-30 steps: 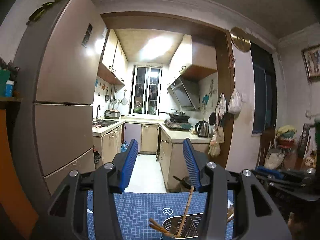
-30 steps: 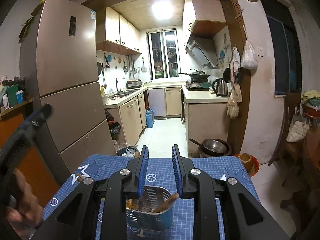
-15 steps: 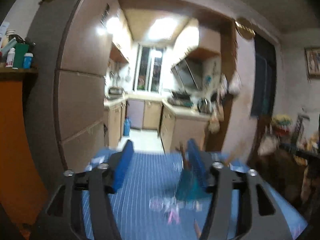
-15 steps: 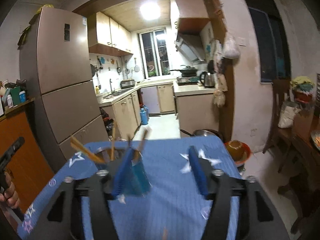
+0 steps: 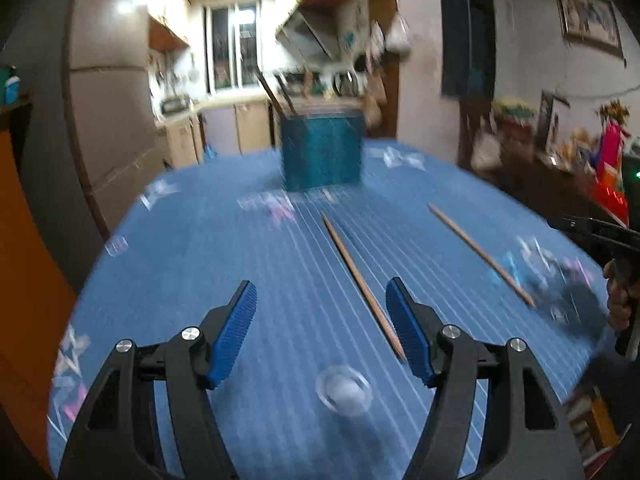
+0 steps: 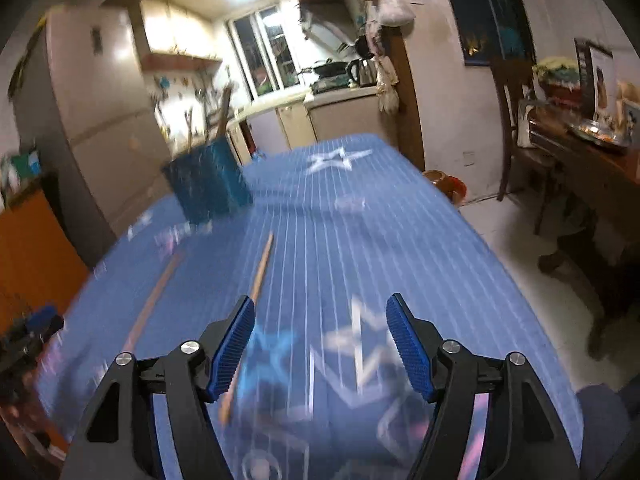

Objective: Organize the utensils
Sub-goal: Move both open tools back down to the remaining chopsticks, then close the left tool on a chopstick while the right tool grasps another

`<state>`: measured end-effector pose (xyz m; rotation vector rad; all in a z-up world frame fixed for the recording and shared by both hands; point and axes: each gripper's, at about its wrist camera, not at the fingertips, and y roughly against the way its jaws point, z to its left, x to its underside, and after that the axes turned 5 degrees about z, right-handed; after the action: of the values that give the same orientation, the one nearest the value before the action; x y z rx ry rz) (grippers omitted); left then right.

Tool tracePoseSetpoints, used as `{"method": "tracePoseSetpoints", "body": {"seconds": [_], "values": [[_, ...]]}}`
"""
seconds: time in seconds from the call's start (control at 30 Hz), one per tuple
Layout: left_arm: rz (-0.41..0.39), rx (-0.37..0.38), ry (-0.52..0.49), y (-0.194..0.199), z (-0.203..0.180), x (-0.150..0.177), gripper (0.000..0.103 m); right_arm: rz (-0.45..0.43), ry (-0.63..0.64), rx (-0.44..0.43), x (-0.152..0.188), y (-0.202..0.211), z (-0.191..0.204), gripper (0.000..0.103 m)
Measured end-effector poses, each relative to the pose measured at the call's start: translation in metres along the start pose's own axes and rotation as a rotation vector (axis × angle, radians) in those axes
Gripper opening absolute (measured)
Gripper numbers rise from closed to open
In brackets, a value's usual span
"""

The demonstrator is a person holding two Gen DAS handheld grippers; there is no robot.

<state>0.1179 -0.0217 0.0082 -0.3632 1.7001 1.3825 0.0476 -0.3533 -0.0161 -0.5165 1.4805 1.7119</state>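
Note:
A blue-tinted mesh utensil holder [image 5: 322,152] [image 6: 208,176] stands at the far end of the blue grid mat [image 5: 200,264] with several chopsticks upright in it. Two wooden chopsticks lie flat on the mat: one [image 5: 360,280] [image 6: 160,292] runs up to my left gripper's right finger, the other [image 5: 480,254] [image 6: 260,268] passes under my right gripper's left finger. My left gripper [image 5: 320,292] hangs open low over the mat, nothing between its pads. My right gripper [image 6: 320,304] is open with its jaws closing on nothing; it also shows at the edge [image 5: 592,232] in a hand [image 5: 618,304].
A tall fridge [image 6: 92,112] and an orange cabinet [image 5: 24,280] stand to the left of the table. A kitchen opens behind the holder. A wooden chair [image 6: 516,128] and a cluttered dark table [image 6: 592,148] are on the right, past the mat's edge.
Both grippers have dropped from above the holder toward the mat and drawn back from it. Their jaws stand wider, the right much wider. The two loose chopsticks have come into view.

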Motion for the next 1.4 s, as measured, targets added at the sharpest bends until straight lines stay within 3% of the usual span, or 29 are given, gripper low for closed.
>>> {"method": "tracePoseSetpoints", "body": {"seconds": [0.1,0.2,0.27,0.53,0.83,0.97,1.0,1.17,1.4], "values": [[0.074,0.027,0.017,-0.011,-0.017,0.017,0.045,0.02,0.064,-0.007,0.031,0.005,0.019,0.05],[0.127,0.052,0.043,-0.024,-0.024,0.032,0.04,0.026,0.105,-0.072,0.055,0.011,0.04,0.042],[0.165,0.065,0.058,-0.036,-0.025,0.037,0.039,0.027,0.132,-0.07,0.063,0.009,0.051,0.036],[0.195,0.052,0.053,-0.053,-0.036,0.046,0.039,0.062,0.159,-0.055,0.079,-0.011,0.072,0.035],[0.218,-0.005,0.024,-0.062,-0.055,0.037,0.039,0.019,0.211,0.034,0.082,-0.02,0.083,0.035],[0.219,-0.008,0.03,-0.062,-0.054,0.037,0.039,-0.004,0.189,0.06,0.085,-0.019,0.082,0.021],[0.218,-0.007,0.034,-0.061,-0.053,0.037,0.036,-0.008,0.179,0.069,0.084,-0.018,0.08,0.016],[0.2,-0.005,0.025,-0.06,-0.057,0.038,0.008,-0.019,0.159,0.079,0.084,-0.016,0.074,0.009],[0.195,0.006,0.075,-0.053,-0.048,0.042,0.005,-0.028,0.151,0.054,0.082,-0.009,0.071,0.008]]}}
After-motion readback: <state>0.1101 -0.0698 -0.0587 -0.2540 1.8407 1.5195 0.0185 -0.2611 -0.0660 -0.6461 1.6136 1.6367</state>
